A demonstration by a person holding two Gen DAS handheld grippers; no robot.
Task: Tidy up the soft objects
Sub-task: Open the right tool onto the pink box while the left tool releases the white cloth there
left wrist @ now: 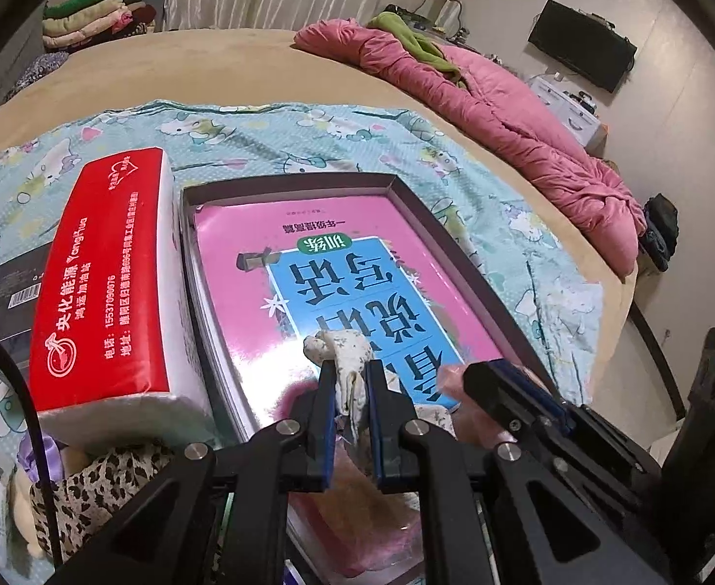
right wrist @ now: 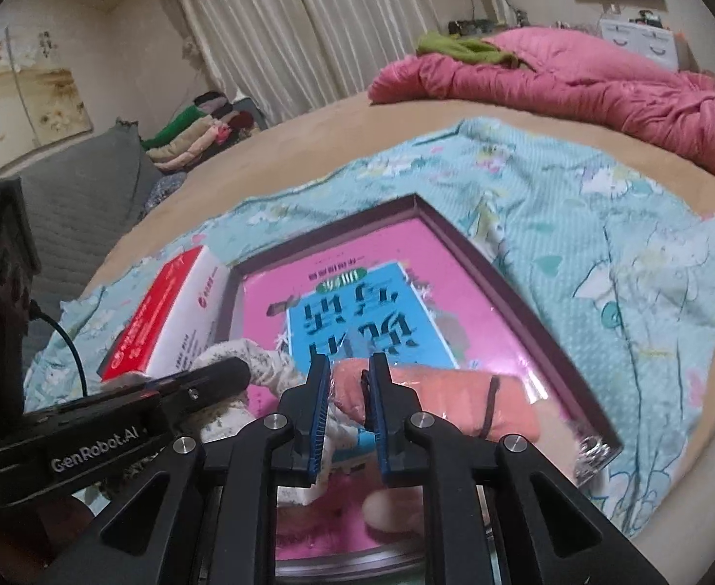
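Note:
My left gripper (left wrist: 350, 373) is shut on a cream floral cloth (left wrist: 342, 351) and holds it over the pink book (left wrist: 260, 282) that lies in a dark shallow box (left wrist: 459, 239). My right gripper (right wrist: 350, 373) is shut on a salmon-pink soft item (right wrist: 435, 399) with a dark band, over the same book (right wrist: 386, 253) in the box (right wrist: 503, 282). The floral cloth (right wrist: 260, 365) and the left gripper's body (right wrist: 113, 414) show at the left of the right wrist view. The right gripper's finger (left wrist: 508, 390) shows in the left wrist view.
A red and white tissue pack (left wrist: 108, 273) lies left of the box on a teal cartoon-print sheet (left wrist: 260, 141). A leopard-print cloth (left wrist: 89, 492) lies near left. A pink quilt (left wrist: 479, 87) with a green cloth lies far right. Folded clothes (left wrist: 94, 14) are stacked far left.

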